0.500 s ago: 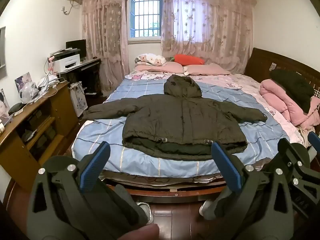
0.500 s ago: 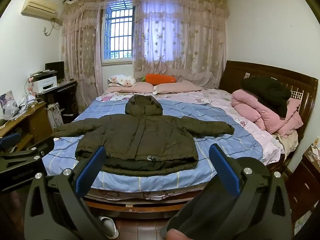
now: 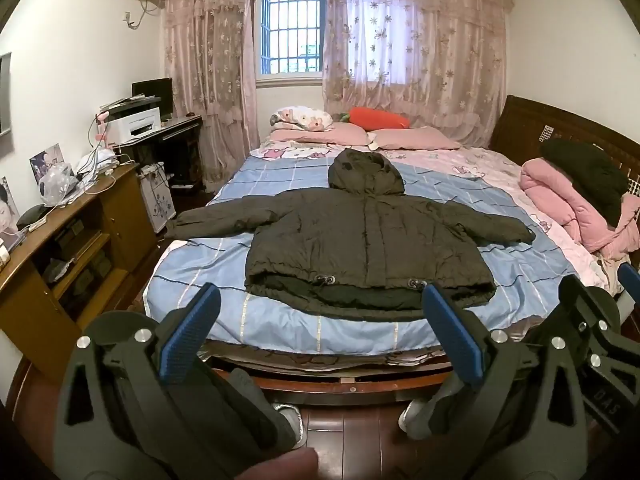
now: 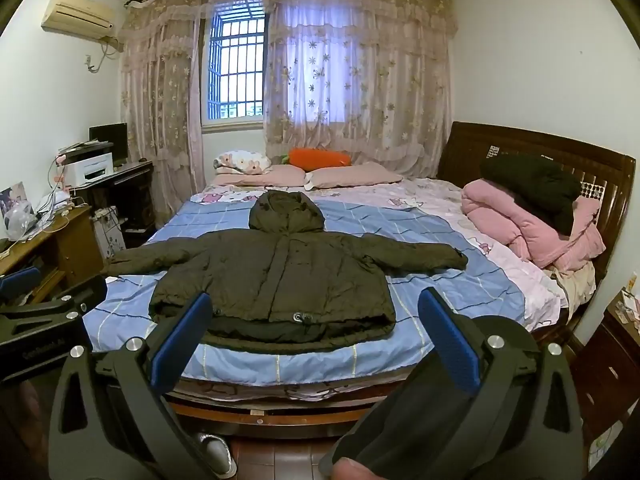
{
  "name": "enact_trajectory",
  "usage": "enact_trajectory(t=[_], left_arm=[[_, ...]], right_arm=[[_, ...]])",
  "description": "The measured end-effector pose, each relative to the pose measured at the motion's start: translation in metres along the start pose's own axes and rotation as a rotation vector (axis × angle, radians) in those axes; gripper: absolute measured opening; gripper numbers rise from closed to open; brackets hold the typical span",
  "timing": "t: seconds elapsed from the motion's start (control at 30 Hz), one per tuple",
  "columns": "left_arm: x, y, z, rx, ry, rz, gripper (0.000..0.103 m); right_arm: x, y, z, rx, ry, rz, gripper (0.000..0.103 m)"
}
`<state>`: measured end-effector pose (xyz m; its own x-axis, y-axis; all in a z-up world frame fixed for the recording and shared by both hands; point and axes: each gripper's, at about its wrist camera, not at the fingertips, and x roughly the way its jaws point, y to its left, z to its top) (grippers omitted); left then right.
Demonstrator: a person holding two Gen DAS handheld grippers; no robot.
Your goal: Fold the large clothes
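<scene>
With both the left gripper (image 3: 320, 336) and right gripper (image 4: 316, 340) wide open and empty, reach for the spread jacket (image 3: 360, 240) sleeves, left and right, folding each inward.

A: Jacket (image 3: 360, 240) lies flat on the bed (image 3: 280, 328), hood toward the pillows (image 3: 416, 138), sleeves out to either side, hem nearest the foot.

B: Sides?

A: Cabinet (image 3: 60, 248) and desk (image 3: 176, 132) left of the bed; folded quilt (image 4: 532, 224) at right, against the headboard (image 4: 540, 152). Something bundled on the quilt, probably clothing.

B: Grippers?

A: Left gripper (image 3: 320, 332) and right gripper (image 4: 316, 336) before the foot, side by side, well short of the hem.
</scene>
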<state>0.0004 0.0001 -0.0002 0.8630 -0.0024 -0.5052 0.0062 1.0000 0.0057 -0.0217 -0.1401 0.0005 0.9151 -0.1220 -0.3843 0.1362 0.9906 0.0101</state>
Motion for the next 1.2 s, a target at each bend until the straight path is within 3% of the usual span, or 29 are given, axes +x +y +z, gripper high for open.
enact_trajectory(t=[1.2], left_arm=[[-0.0001,0.0001,-0.0001,-0.002,0.004,-0.002,0.101]], right_arm=[[0.0016,-0.0031,0.0011,-0.003,-0.002,-0.001,0.102]])
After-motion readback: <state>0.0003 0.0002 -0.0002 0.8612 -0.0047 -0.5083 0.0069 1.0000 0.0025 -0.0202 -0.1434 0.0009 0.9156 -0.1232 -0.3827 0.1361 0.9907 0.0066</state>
